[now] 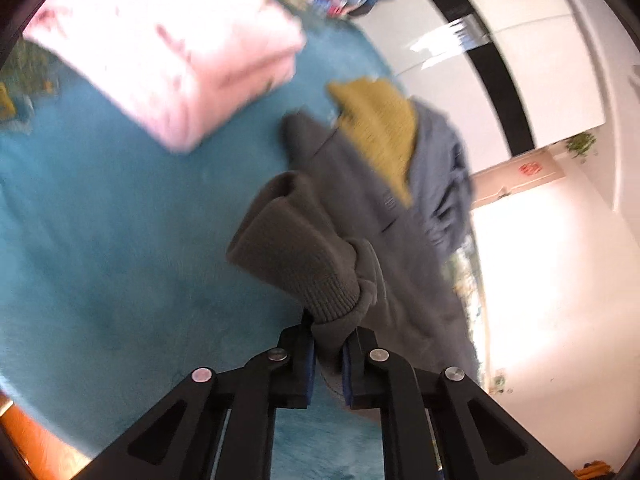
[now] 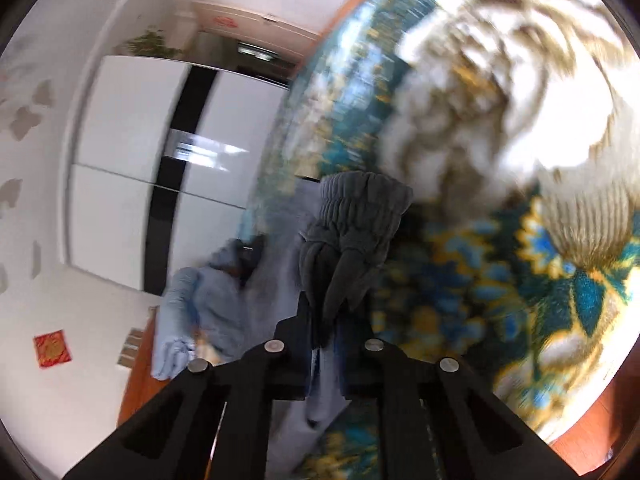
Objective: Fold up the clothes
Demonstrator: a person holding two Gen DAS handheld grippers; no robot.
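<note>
My left gripper [image 1: 328, 346] is shut on the ribbed cuff of a dark grey sweater [image 1: 304, 252] and holds it lifted over the teal bedspread [image 1: 100, 240]. The sweater's body [image 1: 360, 184] trails away, with a mustard knit piece [image 1: 380, 120] and a blue-grey garment [image 1: 440, 184] beside it. My right gripper [image 2: 325, 344] is shut on the sweater's other ribbed cuff [image 2: 360, 212], which bunches above the fingers. Both views are blurred by motion.
A folded pink quilt [image 1: 172, 52] lies on the bed at upper left. A light blue garment [image 2: 200, 304] lies by the bed's edge. A floral patterned cover [image 2: 500, 200] fills the right wrist view. White wardrobe doors [image 2: 132, 160] stand behind.
</note>
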